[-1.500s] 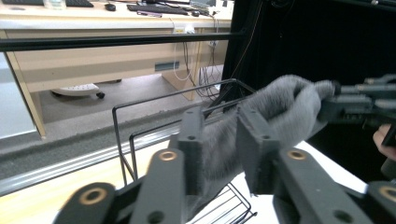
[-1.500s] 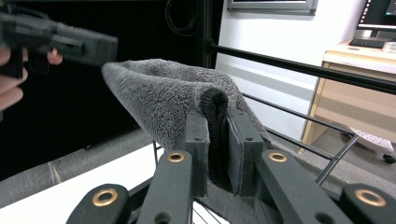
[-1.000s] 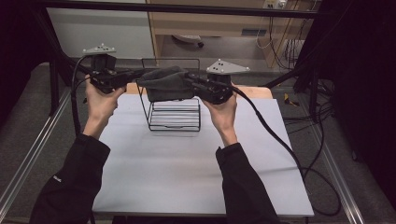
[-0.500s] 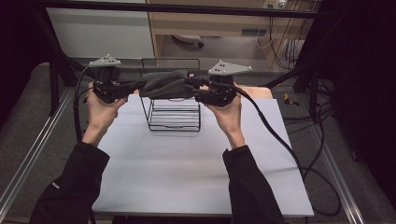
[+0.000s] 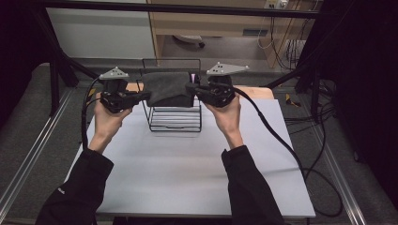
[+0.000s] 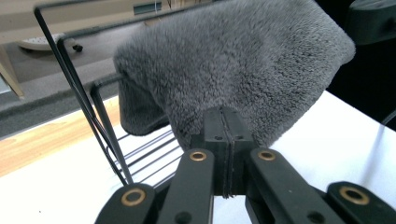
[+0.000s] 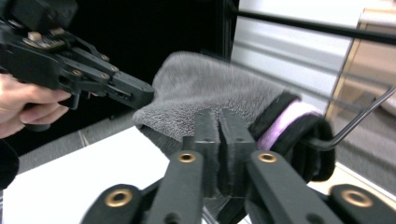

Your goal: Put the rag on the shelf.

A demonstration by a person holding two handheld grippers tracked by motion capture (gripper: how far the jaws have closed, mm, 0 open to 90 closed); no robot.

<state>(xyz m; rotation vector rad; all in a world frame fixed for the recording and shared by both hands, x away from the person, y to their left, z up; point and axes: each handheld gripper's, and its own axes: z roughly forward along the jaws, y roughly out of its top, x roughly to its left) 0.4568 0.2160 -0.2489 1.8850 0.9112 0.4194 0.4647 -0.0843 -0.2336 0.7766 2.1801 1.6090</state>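
I had the grey fleece cloth [image 5: 166, 87] stretched between both grippers, draped over the top of the black wire rack [image 5: 174, 119] at the far edge of the white table [image 5: 187, 173]. Left gripper [image 5: 144, 96] was clamped on its left edge. Right gripper [image 5: 191, 89] had just been closing and pinched the right edge.

A dark grey fleece cloth [image 5: 166, 88] hangs folded over the top of a black wire rack [image 5: 174, 121], which stands at the far middle of the white worktop [image 5: 187, 173]. Its pile is thick and fuzzy [image 6: 233, 70]. A pale purple strip shows along one dark-trimmed end [image 7: 285, 122], beside a rack wire.
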